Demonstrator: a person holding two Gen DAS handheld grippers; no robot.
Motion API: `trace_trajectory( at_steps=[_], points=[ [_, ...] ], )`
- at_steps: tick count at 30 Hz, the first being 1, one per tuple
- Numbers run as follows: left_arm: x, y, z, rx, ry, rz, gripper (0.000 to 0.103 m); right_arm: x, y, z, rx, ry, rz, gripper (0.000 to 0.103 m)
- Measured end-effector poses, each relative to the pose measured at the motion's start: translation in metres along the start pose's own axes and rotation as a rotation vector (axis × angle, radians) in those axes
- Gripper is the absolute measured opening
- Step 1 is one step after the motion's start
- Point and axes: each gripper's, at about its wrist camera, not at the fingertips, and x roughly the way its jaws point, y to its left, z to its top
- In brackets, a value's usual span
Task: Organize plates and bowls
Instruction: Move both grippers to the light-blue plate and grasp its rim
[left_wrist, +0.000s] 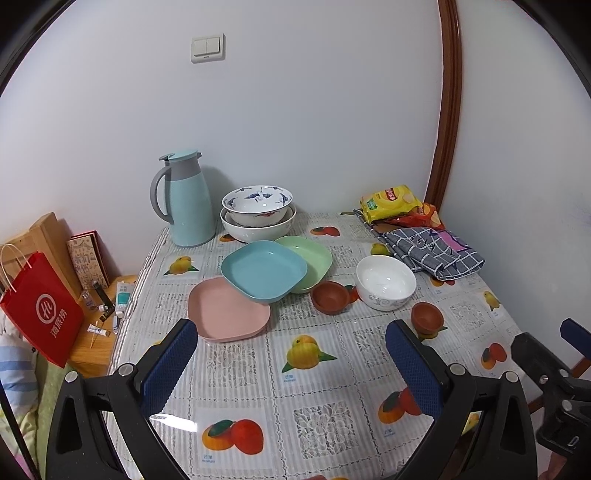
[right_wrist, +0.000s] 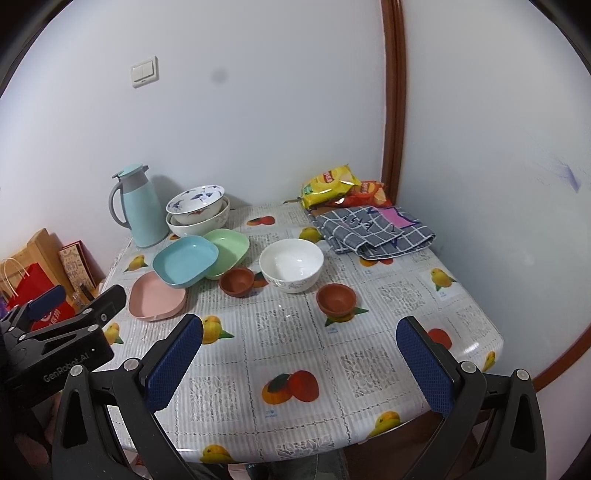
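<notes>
A blue plate (left_wrist: 264, 269) rests tilted on a pink plate (left_wrist: 229, 314) and a green plate (left_wrist: 308, 260). A blue-patterned bowl (left_wrist: 258, 201) sits nested in a white bowl (left_wrist: 258, 227) at the back. A white bowl (left_wrist: 386, 282) stands mid-table between two small brown bowls (left_wrist: 330, 297) (left_wrist: 426, 315). The same dishes show in the right wrist view: blue plate (right_wrist: 184, 260), white bowl (right_wrist: 291, 264), brown bowls (right_wrist: 236, 282) (right_wrist: 336, 299). My left gripper (left_wrist: 291, 363) is open and empty above the front of the table. My right gripper (right_wrist: 299, 363) is open and empty there too.
A light blue thermos jug (left_wrist: 186, 201) stands at the back left. Snack bags (left_wrist: 397, 203) and a folded checked cloth (left_wrist: 434, 251) lie at the back right. A red paper bag (left_wrist: 42, 310) and a low wooden stand (left_wrist: 98, 341) are left of the table. The wall is close behind.
</notes>
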Motion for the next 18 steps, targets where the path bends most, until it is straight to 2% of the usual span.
trace_trajectory(
  at_steps=[12,18],
  points=[
    [0.044,0.01,0.023,-0.003,0.04,0.009,0.102,0.042,-0.001,0.027,0.048,0.006,0.099,0.102],
    [0.073,0.026,0.036,-0.026,0.066,0.023,0.102,0.074,0.025,0.042,0.001,0.018,0.111,0.099]
  ],
)
